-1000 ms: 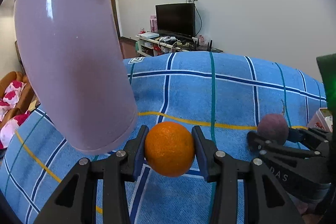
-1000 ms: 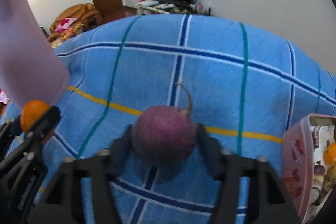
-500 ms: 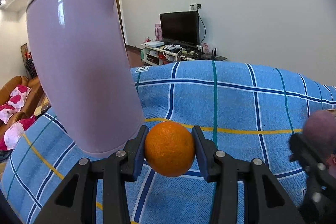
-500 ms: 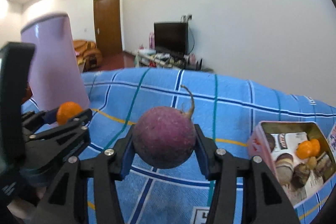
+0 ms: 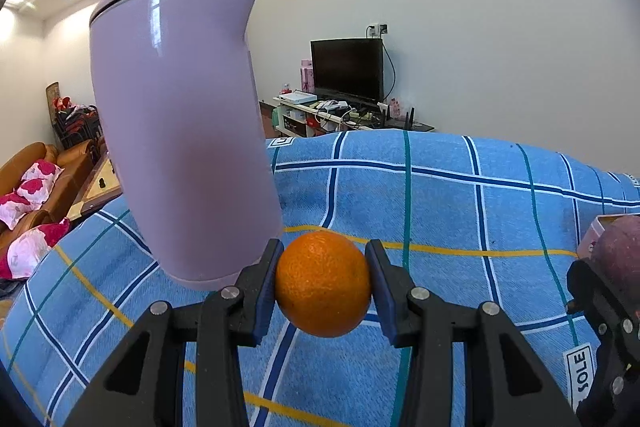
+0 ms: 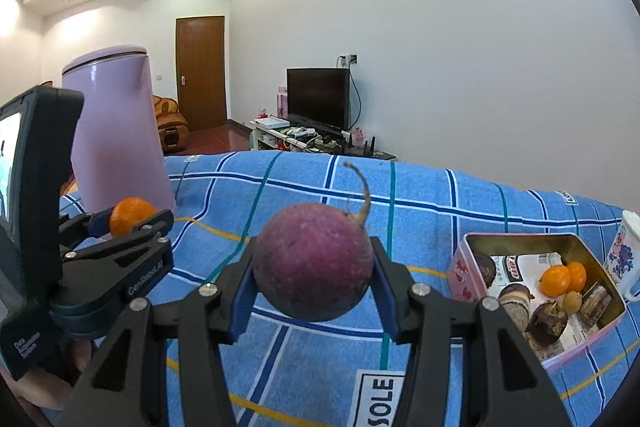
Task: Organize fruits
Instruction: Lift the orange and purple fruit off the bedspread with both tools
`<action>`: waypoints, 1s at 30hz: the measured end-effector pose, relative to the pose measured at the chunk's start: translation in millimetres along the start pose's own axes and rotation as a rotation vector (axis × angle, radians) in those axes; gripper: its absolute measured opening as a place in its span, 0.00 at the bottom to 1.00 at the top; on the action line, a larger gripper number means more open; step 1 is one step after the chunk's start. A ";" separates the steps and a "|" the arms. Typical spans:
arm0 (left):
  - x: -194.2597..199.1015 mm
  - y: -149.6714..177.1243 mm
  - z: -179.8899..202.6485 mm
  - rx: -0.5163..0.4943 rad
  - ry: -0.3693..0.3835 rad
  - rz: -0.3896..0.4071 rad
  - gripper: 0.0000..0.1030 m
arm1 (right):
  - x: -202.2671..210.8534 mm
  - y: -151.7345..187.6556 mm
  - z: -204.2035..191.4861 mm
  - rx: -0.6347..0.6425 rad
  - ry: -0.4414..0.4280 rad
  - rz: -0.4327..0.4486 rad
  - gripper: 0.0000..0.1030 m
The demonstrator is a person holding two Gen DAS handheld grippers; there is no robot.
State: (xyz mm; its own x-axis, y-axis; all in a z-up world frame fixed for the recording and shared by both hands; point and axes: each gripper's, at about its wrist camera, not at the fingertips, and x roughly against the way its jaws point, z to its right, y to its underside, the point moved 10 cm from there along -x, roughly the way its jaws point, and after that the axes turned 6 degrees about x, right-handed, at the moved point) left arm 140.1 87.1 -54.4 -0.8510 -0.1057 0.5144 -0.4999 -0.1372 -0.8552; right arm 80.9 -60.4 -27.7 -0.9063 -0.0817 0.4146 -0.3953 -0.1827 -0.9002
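Right gripper [image 6: 314,277] rose, gripping purple fruit [image 6: 314,263]; left gripper [image 5: 322,283] clamps orange [image 5: 323,283] beside kettle [image 5: 180,123].

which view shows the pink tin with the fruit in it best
The right wrist view: the pink tin sits open at lower right, its contents visible. The left wrist view shows only a sliver of its corner behind the right gripper.

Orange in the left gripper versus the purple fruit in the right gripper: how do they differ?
The orange is bright and stemless; the purple fruit is dull, speckled, with a curved dry stem. The orange looks smaller in its jaws than the purple fruit does in its own. Both are round, clamped and held above the blue checked cloth.
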 end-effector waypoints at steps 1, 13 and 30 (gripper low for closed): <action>1.7 0.6 -0.6 0.004 0.002 0.001 0.43 | 1.3 0.3 -0.7 -0.001 0.000 0.000 0.52; 17.1 6.8 -0.8 0.011 0.018 0.018 0.43 | 10.5 2.8 -5.1 0.010 -0.005 0.005 0.52; 34.2 12.9 -0.5 0.025 0.028 0.043 0.43 | 26.4 9.5 -8.5 0.019 -0.008 0.011 0.52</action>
State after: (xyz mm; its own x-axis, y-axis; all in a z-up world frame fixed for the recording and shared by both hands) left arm 104.4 82.2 -47.8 -0.8760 -0.0840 0.4750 -0.4590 -0.1577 -0.8743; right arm 52.0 -56.0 -26.5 -0.9093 -0.0915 0.4059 -0.3824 -0.2004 -0.9020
